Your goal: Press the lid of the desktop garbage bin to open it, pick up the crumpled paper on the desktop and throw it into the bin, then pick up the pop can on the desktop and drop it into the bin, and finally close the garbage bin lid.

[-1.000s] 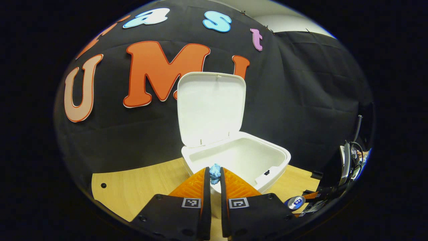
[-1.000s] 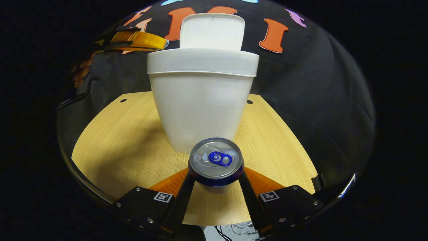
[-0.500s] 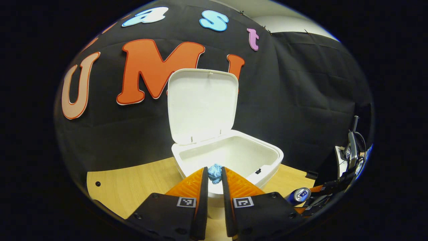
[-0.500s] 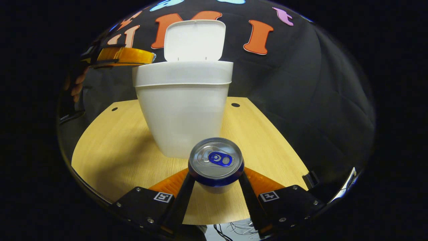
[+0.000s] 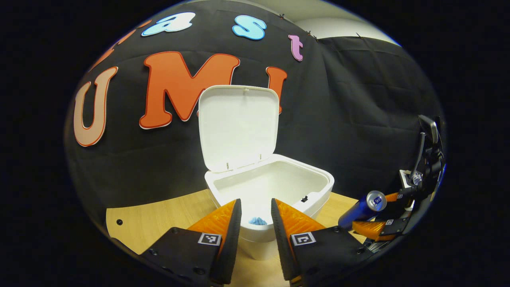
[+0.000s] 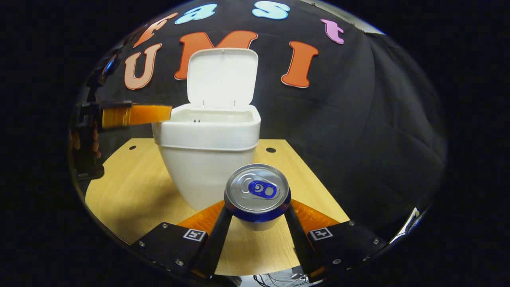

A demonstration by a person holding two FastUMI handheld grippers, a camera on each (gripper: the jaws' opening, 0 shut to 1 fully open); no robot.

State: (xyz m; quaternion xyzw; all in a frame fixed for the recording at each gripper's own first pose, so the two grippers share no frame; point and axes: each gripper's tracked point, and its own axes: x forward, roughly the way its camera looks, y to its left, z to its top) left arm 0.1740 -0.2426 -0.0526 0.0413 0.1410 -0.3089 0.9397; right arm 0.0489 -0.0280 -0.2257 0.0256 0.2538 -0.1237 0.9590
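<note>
Garbage bin: in the left gripper view we see the white bin (image 5: 275,187) at centre frame, standing on the wooden desktop (image 5: 167,217); in the right gripper view it sits left of centre, above the can.
Lid: the bin lid (image 5: 238,125) stands raised, its inner face towards us, hinged at the far rim.
Left gripper: we find the left gripper (image 5: 255,219) at the bottom centre of its own view, jaws parted to a moderate gap with nothing between them, poised at the near rim of the bin. In the right gripper view it reaches in from the left edge, its fingers (image 6: 135,114) level with the bin's rim, with part of a hand (image 6: 83,141) behind it.
Crumpled paper: we see the blue paper ball (image 5: 258,220) low inside the bin, framed between the parted fingers and touching neither.
Right gripper: the right gripper (image 6: 257,207) is at the bottom centre of its view, both fingers pressed against the sides of the can. In the left gripper view it appears at the lower right edge.
Pop can: we see the blue can (image 6: 257,196) upright in the right gripper's hold, silver top towards the camera, in front of the bin; in the left gripper view it is tilted at lower right, clear of the desktop.
</note>
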